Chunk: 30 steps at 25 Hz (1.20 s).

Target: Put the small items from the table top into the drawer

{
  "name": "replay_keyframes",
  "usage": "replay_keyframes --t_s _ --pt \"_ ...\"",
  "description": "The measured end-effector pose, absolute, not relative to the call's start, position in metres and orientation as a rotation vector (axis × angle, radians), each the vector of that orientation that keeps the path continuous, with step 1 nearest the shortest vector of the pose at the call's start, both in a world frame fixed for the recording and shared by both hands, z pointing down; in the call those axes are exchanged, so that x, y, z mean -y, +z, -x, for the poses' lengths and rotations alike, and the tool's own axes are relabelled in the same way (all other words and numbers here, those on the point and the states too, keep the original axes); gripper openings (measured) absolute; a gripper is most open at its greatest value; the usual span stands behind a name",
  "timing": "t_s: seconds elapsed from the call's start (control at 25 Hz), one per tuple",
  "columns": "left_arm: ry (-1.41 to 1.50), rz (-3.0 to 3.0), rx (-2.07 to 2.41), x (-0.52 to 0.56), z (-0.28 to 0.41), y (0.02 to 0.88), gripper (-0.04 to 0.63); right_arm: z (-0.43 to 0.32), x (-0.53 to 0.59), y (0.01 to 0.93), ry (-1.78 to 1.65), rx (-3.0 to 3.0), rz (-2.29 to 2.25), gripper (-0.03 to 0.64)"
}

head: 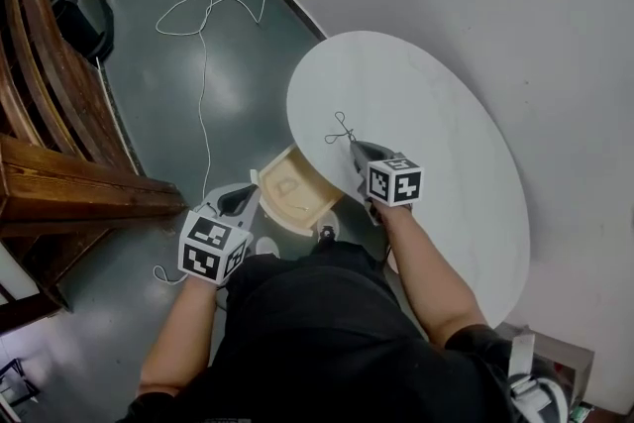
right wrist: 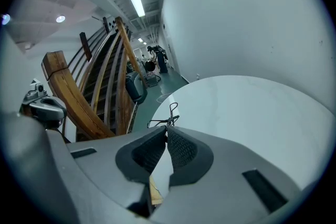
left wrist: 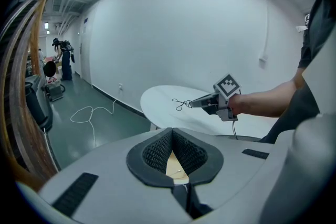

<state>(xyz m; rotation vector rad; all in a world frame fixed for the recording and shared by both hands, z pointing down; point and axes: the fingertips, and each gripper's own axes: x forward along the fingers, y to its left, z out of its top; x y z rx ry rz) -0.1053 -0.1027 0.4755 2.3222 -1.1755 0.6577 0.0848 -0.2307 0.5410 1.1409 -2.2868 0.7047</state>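
Observation:
A thin black wire item (head: 340, 128) hangs just over the round white table (head: 436, 104), and my right gripper (head: 353, 144) is shut on it at the fingertips. The right gripper view shows its loops (right wrist: 168, 117) sticking out past the closed pads. The left gripper view also catches this wire item (left wrist: 181, 104) and the right gripper (left wrist: 193, 104) above the table (left wrist: 163, 99). An open wooden drawer (head: 293, 189) juts from under the table's left edge. My left gripper (head: 255, 183) hovers beside it, shut and holding nothing; drawer wood (left wrist: 175, 164) shows between its pads.
A white cable (head: 202, 35) loops across the green floor. Curved wooden rails (head: 54, 104) stand to the left, also seen as rails (right wrist: 100, 97) in the right gripper view. A white wall runs behind the table. A person (left wrist: 64, 57) stands far down the hall.

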Motion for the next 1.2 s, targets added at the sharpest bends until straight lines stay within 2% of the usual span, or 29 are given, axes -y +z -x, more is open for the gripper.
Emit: replay_keyframes --t_s 0.72,1.2 --pt "0.673 -2.296 1.107 0.071 0.114 0.499 0.015 -0.023 0.108 0.64 0.674 2.147 -0.784 0.014" --pt "0.669 -2.163 1.169 0.065 0.124 0.518 0.015 0.002 0.109 0.731 0.597 1.963 -0.58 0.014"
